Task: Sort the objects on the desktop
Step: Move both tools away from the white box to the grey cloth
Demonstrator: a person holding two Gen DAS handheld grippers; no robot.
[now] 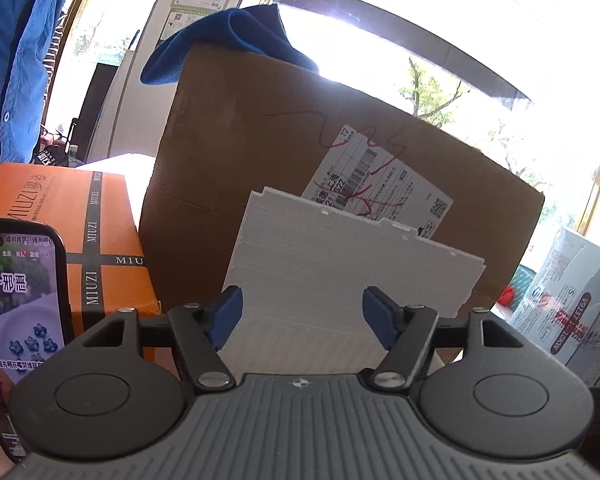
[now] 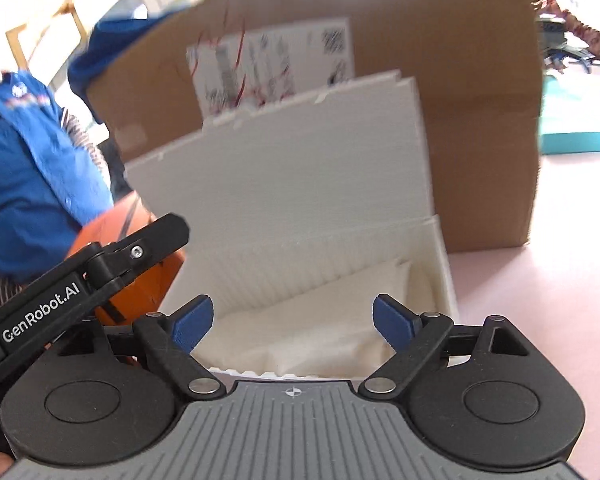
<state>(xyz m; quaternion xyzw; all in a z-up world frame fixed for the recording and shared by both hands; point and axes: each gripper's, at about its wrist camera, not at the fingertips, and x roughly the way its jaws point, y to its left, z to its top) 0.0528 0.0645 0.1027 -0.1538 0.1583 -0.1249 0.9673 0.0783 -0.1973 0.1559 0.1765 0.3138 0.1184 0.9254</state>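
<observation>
A white corrugated plastic box [image 2: 440, 276] stands open on the pink table, its lid [image 2: 284, 172] raised against a big cardboard carton [image 2: 460, 80]. White folded material [image 2: 324, 320] lies inside it. My right gripper [image 2: 292, 326] hovers open just above the box's near rim, nothing between its blue pads [image 2: 392, 320]. In the left wrist view the same white lid [image 1: 340, 256] rises straight ahead, and my left gripper [image 1: 302, 316] is open in front of it, empty. The other gripper's black body [image 2: 100, 276] crosses the left of the right wrist view.
A blue cloth [image 1: 228, 40] is draped over the carton [image 1: 300, 160] top. An orange MIUZI box [image 1: 96, 236] stands left, a phone [image 1: 16, 300] with a lit screen beside it. A white packaged box [image 1: 572, 296] sits right. A person in a blue shirt [image 1: 20, 48] stands at left.
</observation>
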